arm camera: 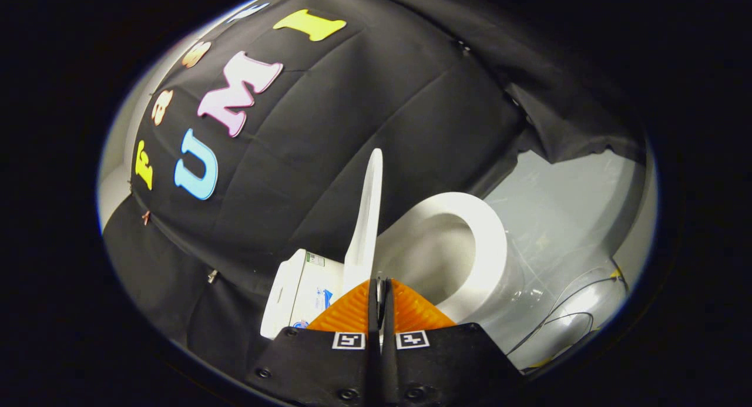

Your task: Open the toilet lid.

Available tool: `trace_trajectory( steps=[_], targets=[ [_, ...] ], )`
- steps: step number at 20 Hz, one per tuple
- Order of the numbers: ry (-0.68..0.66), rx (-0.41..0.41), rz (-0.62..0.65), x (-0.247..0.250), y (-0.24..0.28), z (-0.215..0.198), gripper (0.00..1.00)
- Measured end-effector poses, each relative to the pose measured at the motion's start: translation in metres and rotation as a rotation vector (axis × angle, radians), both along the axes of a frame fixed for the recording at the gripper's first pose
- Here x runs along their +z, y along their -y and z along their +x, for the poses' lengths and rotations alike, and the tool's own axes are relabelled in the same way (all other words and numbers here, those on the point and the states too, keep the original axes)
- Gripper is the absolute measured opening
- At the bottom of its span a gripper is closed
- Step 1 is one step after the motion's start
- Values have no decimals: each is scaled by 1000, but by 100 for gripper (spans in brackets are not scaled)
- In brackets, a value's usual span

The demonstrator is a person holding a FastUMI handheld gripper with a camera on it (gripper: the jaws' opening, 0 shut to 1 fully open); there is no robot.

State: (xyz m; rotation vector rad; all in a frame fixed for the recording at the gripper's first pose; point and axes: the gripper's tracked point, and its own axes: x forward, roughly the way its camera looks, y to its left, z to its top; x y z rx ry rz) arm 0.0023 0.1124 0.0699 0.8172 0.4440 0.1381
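The white toilet lid (365,219) stands raised and shows edge-on, rising from my fingertips against the black cloth. Its near end runs down to my gripper (379,285), whose two fingers are pressed together with only a thin pale sliver of the lid's rim between them. To the right of the lid lies the white seat ring (490,248) around the open bowl (437,248). Just left of the fingers is the white tank (299,292) with a label on it.
Black cloth (329,131) walls the booth behind and left of the toilet. Grey floor (564,201) spreads beyond the bowl to the right, with thin cables (558,313) looping over it near the toilet's base.
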Motion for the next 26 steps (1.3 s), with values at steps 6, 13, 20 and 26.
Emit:
trace_trajectory(
  steps=[6, 13, 20, 26],
  targets=[
    [21, -19, -160, 35, -24, 0, 5],
    [61, -14, -270, 73, -62, -2, 5],
    [98, -37, -407, 105, -103, -5, 5],
    [115, -48, -521, 127, -144, -5, 5]
  ],
)
